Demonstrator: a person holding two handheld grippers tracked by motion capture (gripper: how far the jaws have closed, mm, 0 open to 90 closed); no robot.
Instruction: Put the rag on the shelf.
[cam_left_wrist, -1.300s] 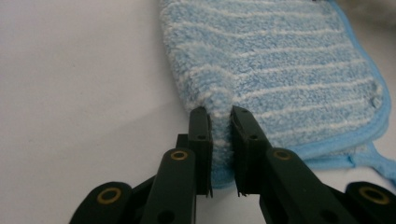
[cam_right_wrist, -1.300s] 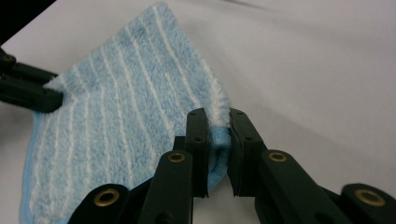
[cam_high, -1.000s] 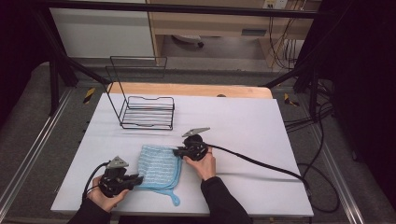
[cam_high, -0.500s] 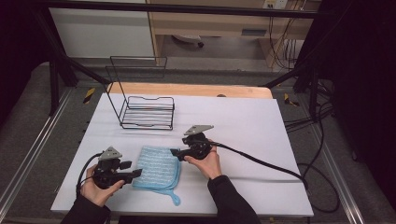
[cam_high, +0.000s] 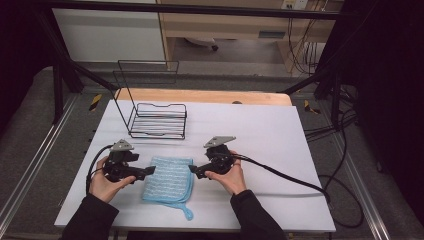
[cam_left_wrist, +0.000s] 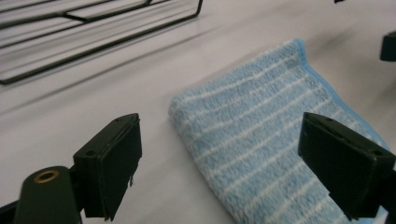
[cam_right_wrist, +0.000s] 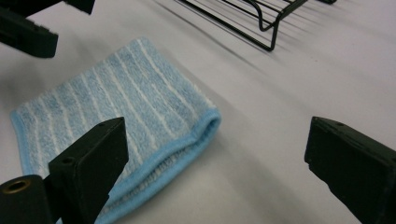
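The blue striped cloth (cam_high: 169, 179) is lying folded flat on the white tabletop (cam_high: 280, 140), so folding looks done, while the left gripper (cam_high: 148, 171) and right gripper (cam_high: 192, 172) have just been opening their fingers wide, gripping nothing.

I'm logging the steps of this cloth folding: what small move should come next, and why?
Probably lift both tools clear and back from the folded blue striped terry cloth. It lies flat on the white table, and the left tool and right tool flank it with jaws that have just been opening and pads off the fabric. The black wire rack behind may be its destination.
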